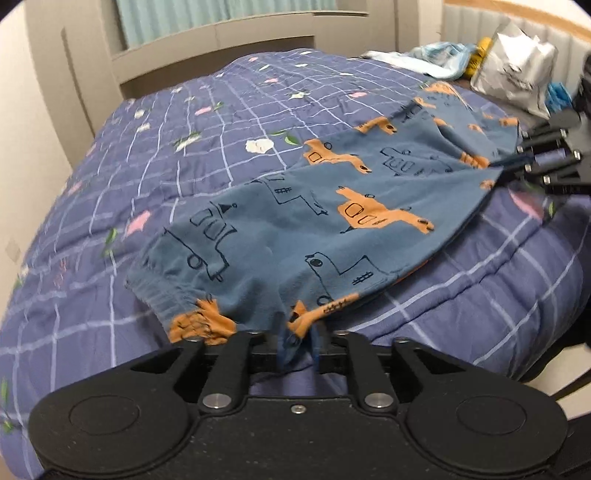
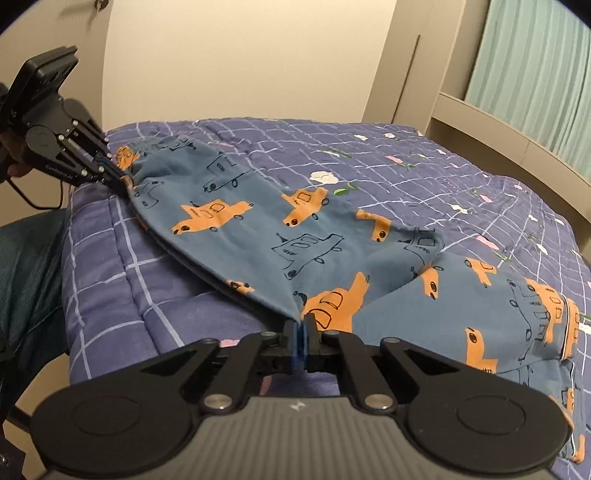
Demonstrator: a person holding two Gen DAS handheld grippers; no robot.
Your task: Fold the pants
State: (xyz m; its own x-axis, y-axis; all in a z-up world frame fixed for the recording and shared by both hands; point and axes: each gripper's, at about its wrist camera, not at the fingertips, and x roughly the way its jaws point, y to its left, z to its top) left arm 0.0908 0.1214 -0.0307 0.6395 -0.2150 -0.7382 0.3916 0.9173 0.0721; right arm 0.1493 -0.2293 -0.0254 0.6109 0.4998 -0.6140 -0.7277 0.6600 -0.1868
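Two hand-held grippers, each clamped on the near edge of one garment. Left hand-held gripper (image 1: 295,341): jaws nearly together, waistband fabric bunched between them, pinched at the elasticated end. Right hand-held gripper (image 2: 299,328): jaws close together, a thin fold of cloth caught between the blue pads, taken further along the same edge, towards the legs.

Item held: child's pants (image 2: 295,236), slate blue with orange and outlined vehicle print; they lie on the bed, draped over its near side, the held edge raised slightly and the rest resting on the quilt (image 1: 207,122), a purple grid pattern with small flowers. Leg ends trail off to the right in the right wrist view.

Handling note, as judgement: the step appears to be laying the pants down flat. Keep the edge between the two grips taut, lower both ends evenly and let go only once the cloth rests flat, lest it slide off the bed edge.

Beyond: a bedframe (image 1: 221,33); a silver bag (image 1: 517,74) at the far corner.
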